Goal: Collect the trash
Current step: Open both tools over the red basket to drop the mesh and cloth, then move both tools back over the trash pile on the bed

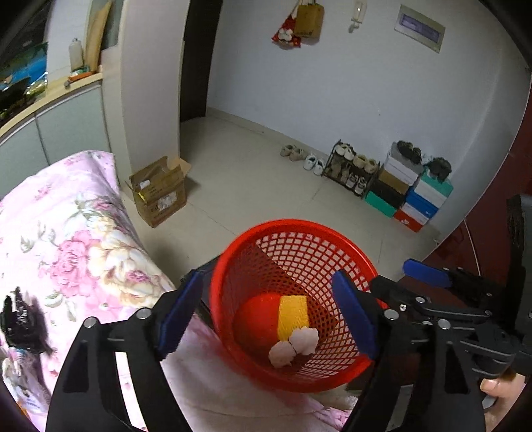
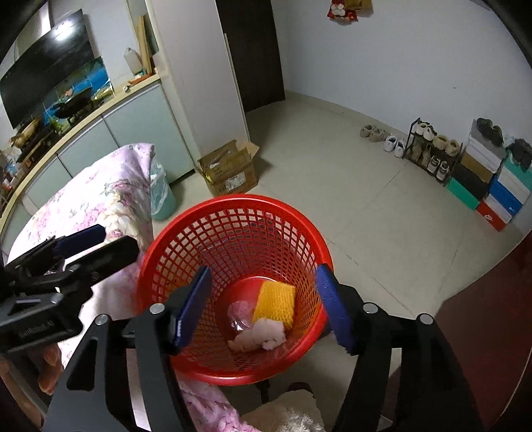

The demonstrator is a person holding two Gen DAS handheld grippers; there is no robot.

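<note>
Right under you is the pink floral bedding (image 1: 83,239), then pale floor tiles (image 2: 382,216) out to a cardboard box (image 2: 229,172). The red mesh basket (image 1: 292,375) holds a yellow sponge (image 1: 293,315) and pink crumpled trash (image 2: 262,335). Your left gripper (image 1: 266,319) and right gripper (image 2: 262,309) both gape wide over it, holding nothing.

Basket (image 2: 173,266) base hidden; wall sign (image 1: 419,28) text unreadable.

Black angular linkage arms, silver pivot screws, blue ribbed pads on left tool (image 1: 266,315) and right tool (image 2: 262,309); bare fingers gripping behind.
</note>
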